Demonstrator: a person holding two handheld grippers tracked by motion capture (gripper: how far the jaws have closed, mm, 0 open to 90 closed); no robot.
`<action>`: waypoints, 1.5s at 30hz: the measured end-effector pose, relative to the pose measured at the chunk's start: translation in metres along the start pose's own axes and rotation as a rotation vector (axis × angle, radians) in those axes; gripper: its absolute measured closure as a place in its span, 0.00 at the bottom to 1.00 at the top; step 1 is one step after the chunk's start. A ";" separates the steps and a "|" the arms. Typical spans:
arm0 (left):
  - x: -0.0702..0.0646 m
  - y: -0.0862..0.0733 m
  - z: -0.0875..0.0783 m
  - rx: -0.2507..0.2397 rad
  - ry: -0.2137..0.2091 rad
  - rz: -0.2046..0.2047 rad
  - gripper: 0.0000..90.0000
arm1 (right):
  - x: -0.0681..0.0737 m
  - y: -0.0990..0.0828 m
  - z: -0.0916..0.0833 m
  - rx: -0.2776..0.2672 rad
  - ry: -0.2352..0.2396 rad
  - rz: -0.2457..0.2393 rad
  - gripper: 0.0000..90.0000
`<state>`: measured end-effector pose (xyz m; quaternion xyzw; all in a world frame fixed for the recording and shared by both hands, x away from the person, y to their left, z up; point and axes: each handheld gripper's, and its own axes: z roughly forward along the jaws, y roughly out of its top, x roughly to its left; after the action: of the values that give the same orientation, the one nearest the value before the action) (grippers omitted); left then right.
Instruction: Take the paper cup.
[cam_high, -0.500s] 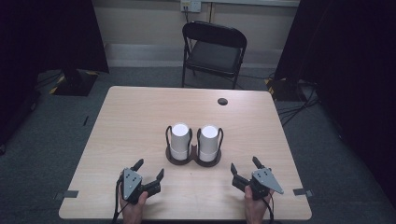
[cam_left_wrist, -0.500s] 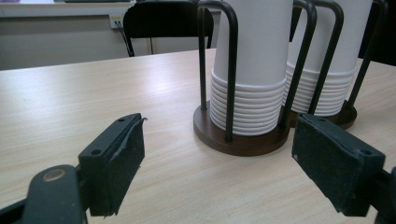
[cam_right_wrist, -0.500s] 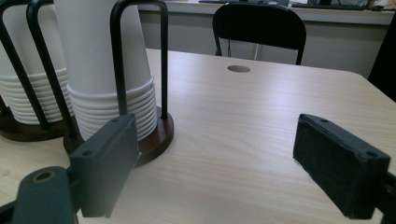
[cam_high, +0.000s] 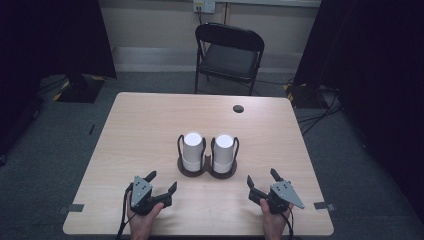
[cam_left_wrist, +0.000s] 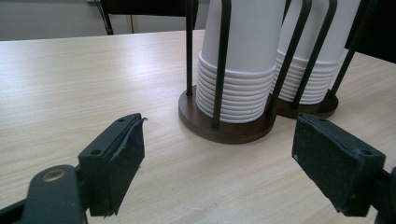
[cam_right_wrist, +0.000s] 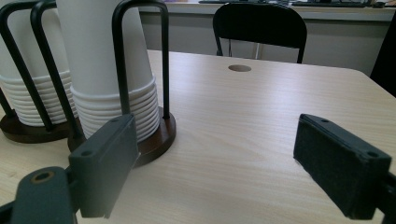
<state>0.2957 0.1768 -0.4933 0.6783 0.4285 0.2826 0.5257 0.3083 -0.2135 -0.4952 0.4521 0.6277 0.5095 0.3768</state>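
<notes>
Seemingly little has changed over the last half second: in the high view the left gripper (cam_high: 159, 184) and the right gripper (cam_high: 262, 181) sit near the table's (cam_high: 140, 130) front edge much as they did in the earlier picture, each with its jaws spread and pinching nothing. Between them, toward the middle of the surface, stands the cup holder (cam_high: 207, 169), a dark double base with wire hoops, carrying the left cup stack (cam_high: 192, 151) and the right cup stack (cam_high: 223, 152), both upside down. A chair (cam_high: 229, 55) stands beyond the far edge. In the left gripper view the jaws gape just short of the left cup stack (cam_left_wrist: 243, 56), not touching it. In the right gripper view the right cup stack (cam_right_wrist: 109, 70) lies off to the left of the open jaws; contact with the base is hard to rule out, though probably there is none. The work appears not yet begun.
</notes>
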 end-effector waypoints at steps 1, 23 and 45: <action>0.000 0.000 0.000 0.000 -0.007 0.000 0.19 | 0.000 0.000 0.000 0.003 0.002 0.001 0.15; -0.024 0.024 0.009 -0.034 -0.124 -0.017 0.25 | 0.000 0.000 0.001 0.007 -0.004 0.003 0.15; -0.046 0.061 0.026 -0.143 -0.345 0.075 0.43 | 0.001 0.000 0.000 0.005 -0.004 0.000 0.15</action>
<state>0.3135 0.1192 -0.4395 0.6931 0.2853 0.2114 0.6273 0.3081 -0.2127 -0.4951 0.4542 0.6281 0.5071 0.3770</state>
